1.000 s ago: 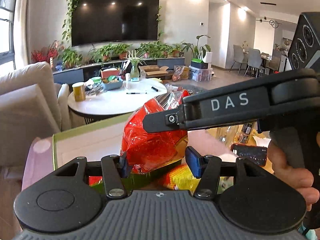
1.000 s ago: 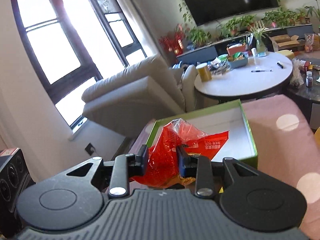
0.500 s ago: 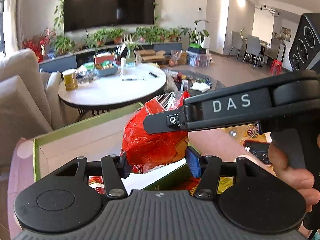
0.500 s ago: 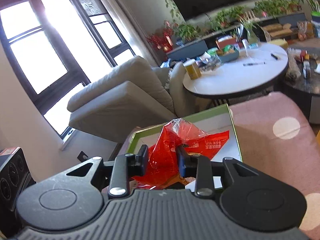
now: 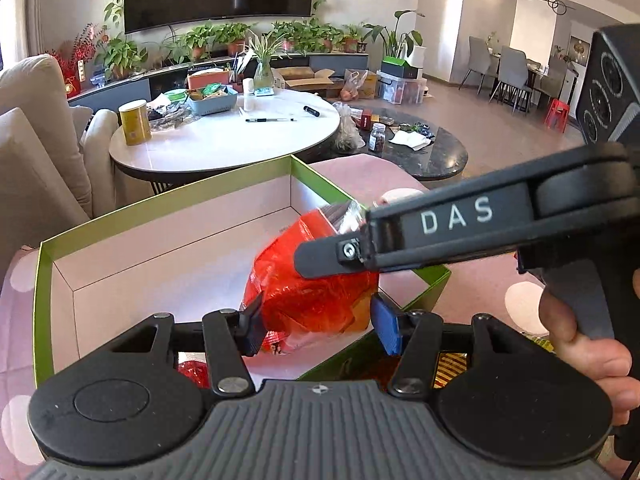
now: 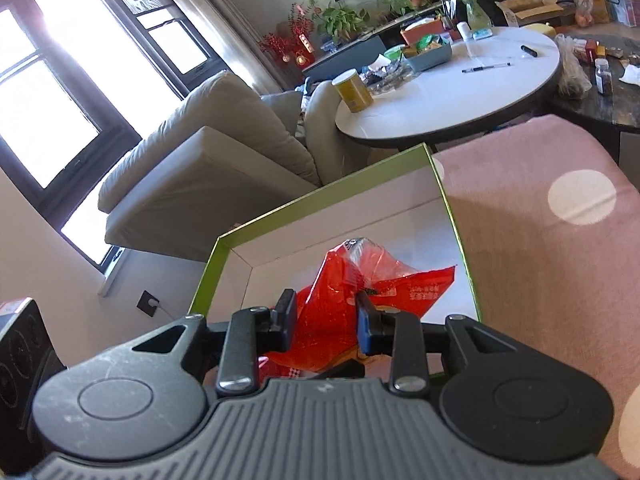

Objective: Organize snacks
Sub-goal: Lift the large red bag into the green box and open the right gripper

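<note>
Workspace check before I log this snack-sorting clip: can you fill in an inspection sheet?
Surface: pink cloth with pale dots.
Job's things: red snack bag over the open green-rimmed box; more packets below the near rim.
Clutter: nothing seen inside the box besides the bag.
Grippers: left tongs and right tongs both shut on the bag.
Cables: nothing seen.
Surroundings: white round table, beige sofa, window.
</note>
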`<state>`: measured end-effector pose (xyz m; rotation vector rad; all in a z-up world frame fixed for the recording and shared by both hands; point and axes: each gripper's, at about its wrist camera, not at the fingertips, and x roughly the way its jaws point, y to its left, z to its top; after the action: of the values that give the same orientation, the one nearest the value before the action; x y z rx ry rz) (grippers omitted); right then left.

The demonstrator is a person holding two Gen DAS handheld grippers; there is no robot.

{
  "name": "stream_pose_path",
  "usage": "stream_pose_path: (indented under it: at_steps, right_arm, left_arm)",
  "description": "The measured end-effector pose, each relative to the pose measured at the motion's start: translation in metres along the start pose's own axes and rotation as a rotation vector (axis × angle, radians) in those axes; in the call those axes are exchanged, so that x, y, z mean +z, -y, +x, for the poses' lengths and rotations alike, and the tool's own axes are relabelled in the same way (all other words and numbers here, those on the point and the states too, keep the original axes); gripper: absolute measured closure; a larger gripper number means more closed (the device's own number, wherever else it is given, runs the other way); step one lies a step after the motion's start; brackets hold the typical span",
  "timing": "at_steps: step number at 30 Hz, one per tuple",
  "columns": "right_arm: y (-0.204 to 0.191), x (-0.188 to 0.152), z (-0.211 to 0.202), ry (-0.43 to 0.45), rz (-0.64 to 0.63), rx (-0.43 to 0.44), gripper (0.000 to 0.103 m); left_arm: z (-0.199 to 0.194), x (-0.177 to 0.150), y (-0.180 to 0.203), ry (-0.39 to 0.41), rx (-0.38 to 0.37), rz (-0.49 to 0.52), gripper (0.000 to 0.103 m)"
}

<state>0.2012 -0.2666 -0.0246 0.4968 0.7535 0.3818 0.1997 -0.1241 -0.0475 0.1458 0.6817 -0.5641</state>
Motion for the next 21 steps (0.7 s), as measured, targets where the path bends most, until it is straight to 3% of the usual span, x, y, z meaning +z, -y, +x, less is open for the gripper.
stream_pose_path:
  at_steps: [5, 7, 11, 15, 21]
  right_arm:
    - [0.006, -0.003, 0.0, -0.031, 0.022, -0.015, 0.037]
    - [0.01, -0.006, -0.003, -0.031, 0.032, -0.046, 0.036]
    - [0.009, -0.009, -0.012, -0.022, 0.029, -0.068, 0.036]
    - [-0.006, -0.012, -0.03, 0.041, -0.036, -0.1, 0.027]
    - [-0.018, -0.018, -0.058, 0.108, -0.053, -0.111, 0.027]
  left_arm:
    - [-0.003, -0.002, -0.007, 0.011, 0.05, -0.017, 0.047]
    - [-0.008, -0.005, -0.011, 0.012, 0.041, -0.041, 0.04]
    - [-0.021, -0.014, -0.012, 0.031, 0.049, -0.06, 0.038]
    - [-0.033, -0.017, -0.011, 0.048, 0.063, -0.076, 0.038]
    - [-0.057, -0.022, -0.013, 0.095, 0.073, -0.121, 0.032]
